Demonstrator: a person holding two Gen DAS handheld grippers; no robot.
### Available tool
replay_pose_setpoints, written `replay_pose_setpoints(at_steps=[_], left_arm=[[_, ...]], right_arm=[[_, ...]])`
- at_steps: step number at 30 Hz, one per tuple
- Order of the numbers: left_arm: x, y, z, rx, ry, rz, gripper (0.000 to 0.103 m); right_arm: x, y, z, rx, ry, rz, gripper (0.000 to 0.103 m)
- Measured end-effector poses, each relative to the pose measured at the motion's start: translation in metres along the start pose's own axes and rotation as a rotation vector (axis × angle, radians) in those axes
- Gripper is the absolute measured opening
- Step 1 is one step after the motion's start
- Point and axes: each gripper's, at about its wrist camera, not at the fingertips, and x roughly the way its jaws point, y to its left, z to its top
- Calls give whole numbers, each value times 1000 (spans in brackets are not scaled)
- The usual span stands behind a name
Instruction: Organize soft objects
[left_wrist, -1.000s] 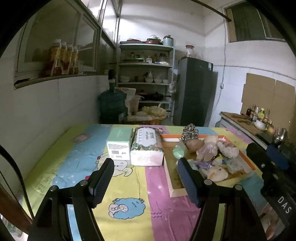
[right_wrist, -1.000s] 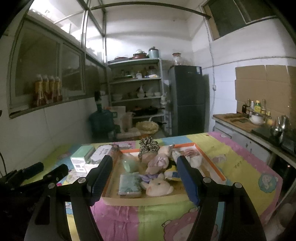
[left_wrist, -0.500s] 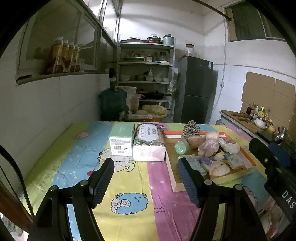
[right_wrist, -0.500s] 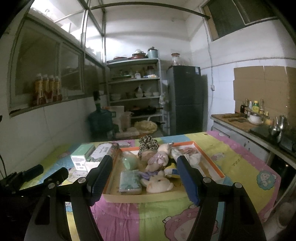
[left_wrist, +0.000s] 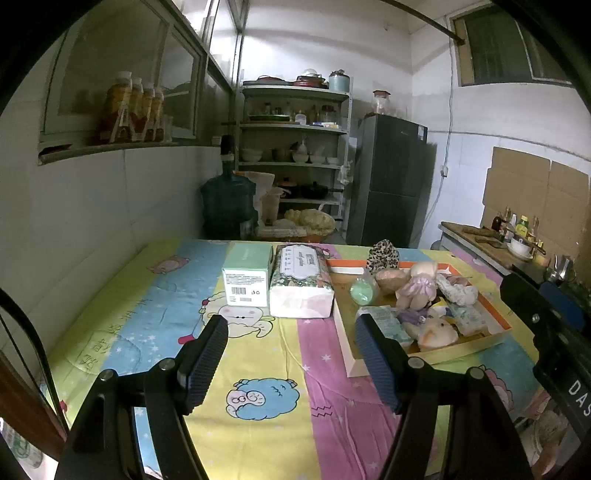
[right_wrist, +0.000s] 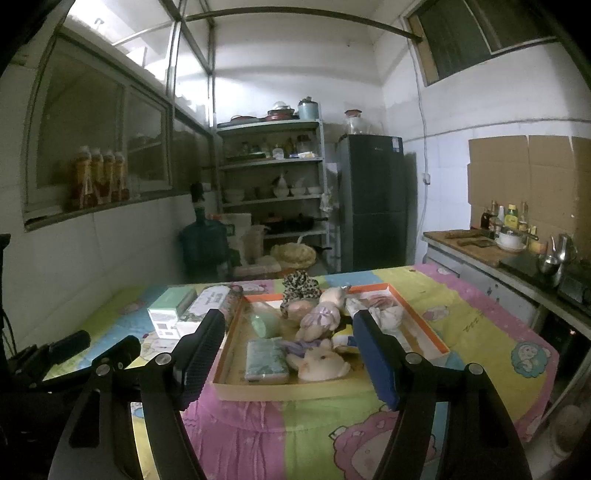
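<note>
**A:** Both your grippers hang above the near edge of the table (left_wrist: 155, 280), jaws wide and empty: the left gripper (left_wrist: 291, 347) faces the bare cloth, the right gripper (right_wrist: 288, 349) faces the tray (right_wrist: 421, 321). The soft objects all lie heaped in that tray, on the right side of the table.

**B:** So where can you slip up?

**A:** In the heap, I think. The pale plush toy (right_wrist: 317, 363) at the near side touches the purple doll (right_wrist: 319, 319) and a small tissue pack (right_wrist: 266, 360). Close on one and you may pinch two, or drag a neighbour over the low wall.

**B:** And the left side?

**A:** The green box (left_wrist: 246, 275) and the big tissue pack (left_wrist: 301, 284) stand touching, just beside the tray. Swing a toy across low and you probably knock them.
</note>
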Motion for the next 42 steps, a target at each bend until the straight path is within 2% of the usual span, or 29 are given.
replay_pose_setpoints(at_steps=[42], left_arm=[[-1, 1, 3, 4, -1, -3, 71]], right_arm=[[0, 7, 1, -10, -2, 9, 73]])
